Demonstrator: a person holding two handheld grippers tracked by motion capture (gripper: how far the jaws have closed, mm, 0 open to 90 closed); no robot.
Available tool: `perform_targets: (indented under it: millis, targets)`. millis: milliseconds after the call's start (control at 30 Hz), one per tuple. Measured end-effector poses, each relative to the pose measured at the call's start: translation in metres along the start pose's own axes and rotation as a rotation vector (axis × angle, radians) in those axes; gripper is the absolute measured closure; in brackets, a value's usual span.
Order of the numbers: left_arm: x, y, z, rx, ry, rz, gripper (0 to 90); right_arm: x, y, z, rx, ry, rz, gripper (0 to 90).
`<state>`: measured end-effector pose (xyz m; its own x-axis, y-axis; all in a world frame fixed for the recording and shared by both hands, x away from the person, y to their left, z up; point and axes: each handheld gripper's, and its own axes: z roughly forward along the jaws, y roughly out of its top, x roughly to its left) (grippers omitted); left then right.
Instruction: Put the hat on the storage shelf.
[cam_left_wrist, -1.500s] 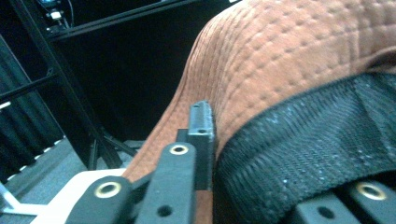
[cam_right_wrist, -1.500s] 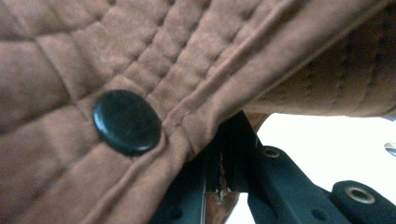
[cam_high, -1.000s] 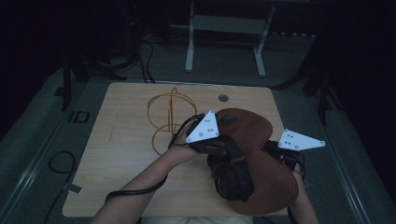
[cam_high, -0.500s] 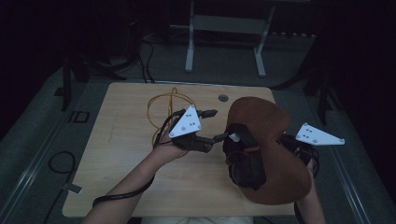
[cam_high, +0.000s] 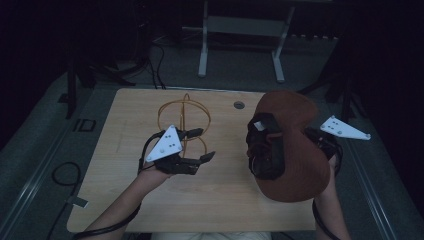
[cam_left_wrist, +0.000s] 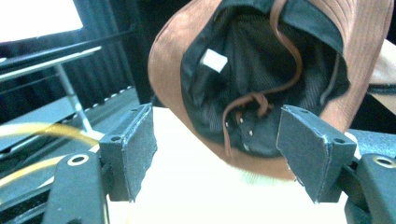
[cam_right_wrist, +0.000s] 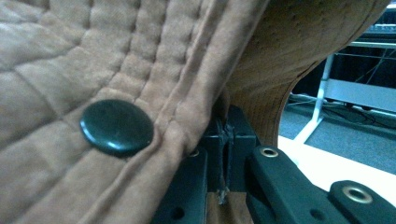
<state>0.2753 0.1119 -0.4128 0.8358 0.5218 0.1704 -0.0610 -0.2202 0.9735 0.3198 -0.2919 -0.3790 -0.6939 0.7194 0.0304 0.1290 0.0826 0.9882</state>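
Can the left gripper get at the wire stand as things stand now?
Probably yes: the left gripper is open, holds nothing, and sits right beside the wire stand; the hat is off in the right gripper.

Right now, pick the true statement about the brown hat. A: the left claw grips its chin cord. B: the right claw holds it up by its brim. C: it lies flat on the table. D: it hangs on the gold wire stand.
B: the right claw is clamped shut on the brim of the brown hat, held above the table with its dark lining facing the open left claw.
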Motion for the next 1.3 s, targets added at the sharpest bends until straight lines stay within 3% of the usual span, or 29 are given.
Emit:
perform_targets:
  millis: [100,300,433,500,567,600,800,1000,1033,1267,1300]
  targets:
    - [0.004,-0.014,-0.015,0.009,0.034,-0.035,24.0,-0.004,0.008,0.011,-0.001,-0.016,-0.001,87.4]
    - [0.004,-0.039,-0.035,0.026,0.078,-0.057,23.5,-0.008,0.018,0.029,-0.007,-0.037,-0.003,87.4]
    - [0.002,-0.056,-0.043,0.062,0.105,-0.078,18.3,-0.010,0.022,0.042,-0.006,-0.041,0.004,87.4]
    - [-0.002,-0.064,-0.046,0.087,0.158,-0.065,14.9,-0.011,0.023,0.048,-0.007,-0.043,0.009,87.4]
    - [-0.003,-0.069,-0.048,0.092,0.163,-0.065,13.1,-0.011,0.024,0.050,-0.009,-0.041,0.016,87.4]
    - [-0.003,-0.078,-0.051,0.107,0.182,-0.087,12.3,-0.011,0.024,0.057,-0.008,-0.039,0.020,87.4]
    - [-0.002,-0.101,-0.059,0.098,0.221,-0.150,8.8,-0.008,0.027,0.074,0.002,-0.037,0.017,87.4]
    - [-0.002,-0.123,-0.068,0.116,0.256,-0.163,8.8,-0.007,0.035,0.094,0.016,-0.020,0.012,87.4]
    - [-0.001,-0.133,-0.073,0.129,0.277,-0.188,8.9,-0.007,0.036,0.097,0.017,-0.018,0.013,87.4]
    - [0.006,-0.159,-0.092,0.198,0.339,-0.218,8.9,-0.006,0.040,0.115,0.027,-0.010,0.017,87.3]
    - [0.009,-0.165,-0.097,0.209,0.364,-0.231,8.9,-0.005,0.041,0.121,0.030,-0.011,0.017,87.3]
